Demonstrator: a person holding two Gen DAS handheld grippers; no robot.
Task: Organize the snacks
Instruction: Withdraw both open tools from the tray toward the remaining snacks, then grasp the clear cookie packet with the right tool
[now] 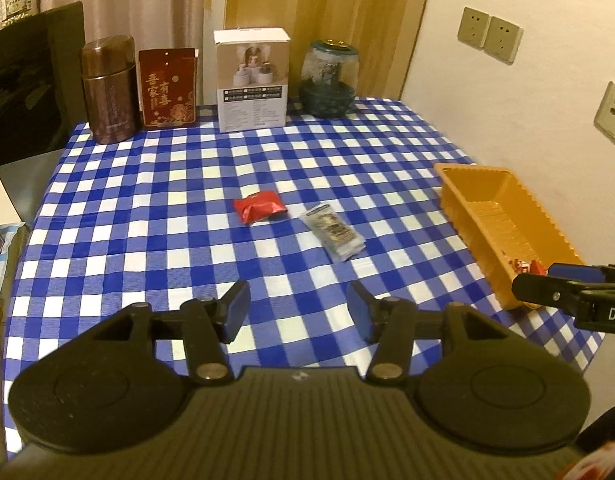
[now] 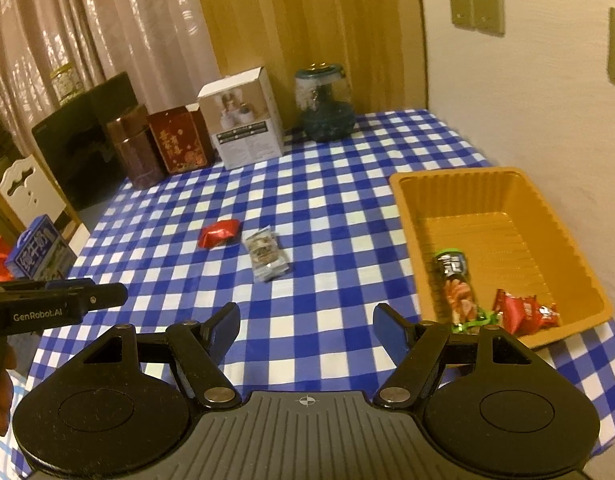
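A red snack packet (image 1: 259,209) (image 2: 219,233) and a clear packet with a dark snack (image 1: 333,233) (image 2: 266,255) lie mid-table on the blue checked cloth. An orange tray (image 1: 459,186) (image 2: 403,200) sits at the right edge. It holds a long tube-shaped snack (image 2: 455,284) and a red packet (image 2: 523,311). My left gripper (image 1: 298,312) is open and empty, above the cloth in front of the two loose packets. My right gripper (image 2: 306,326) is open and empty, left of the tray's near corner.
Along the back edge stand a brown canister (image 1: 107,88), a red box (image 1: 168,87), a white box (image 1: 251,80) and a glass jar (image 1: 329,78). A wall with sockets is on the right. A dark chair and a blue carton (image 2: 37,252) are at the left.
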